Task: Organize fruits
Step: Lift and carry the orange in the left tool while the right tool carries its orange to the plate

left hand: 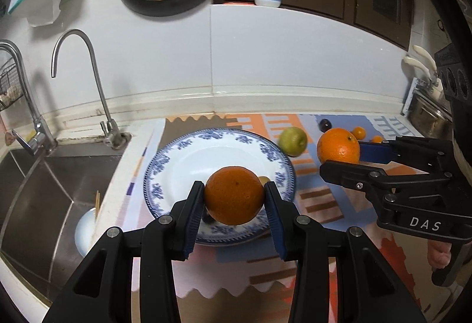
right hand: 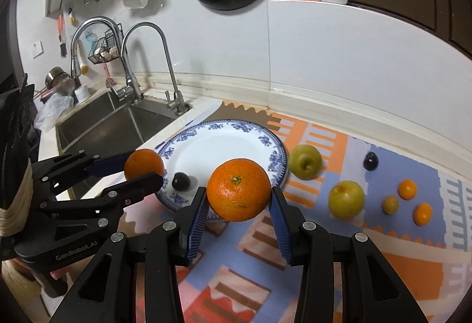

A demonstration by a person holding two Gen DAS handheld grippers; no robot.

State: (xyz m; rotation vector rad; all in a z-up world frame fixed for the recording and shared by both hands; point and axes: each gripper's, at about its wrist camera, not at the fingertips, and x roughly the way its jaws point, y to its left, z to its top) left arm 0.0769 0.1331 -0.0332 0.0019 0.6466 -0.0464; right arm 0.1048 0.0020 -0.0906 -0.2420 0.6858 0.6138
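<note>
Left hand-held gripper (left hand: 234,199) pinches an orange (left hand: 234,194) directly over the plate (left hand: 183,157). Right hand-held gripper (right hand: 237,197) pinches a second orange (right hand: 238,189) just off the plate's near-right rim, so left is nearer.

Dark fruit (left hand: 208,218) behind held orange (left hand: 234,195)

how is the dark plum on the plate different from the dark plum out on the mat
The plum on the plate lies on white china inside the blue-patterned rim, between the two held oranges in the right wrist view. The plum on the mat lies on the patterned mat, beyond the green apples and away from both grippers. Both are small, dark, round and untouched.
</note>
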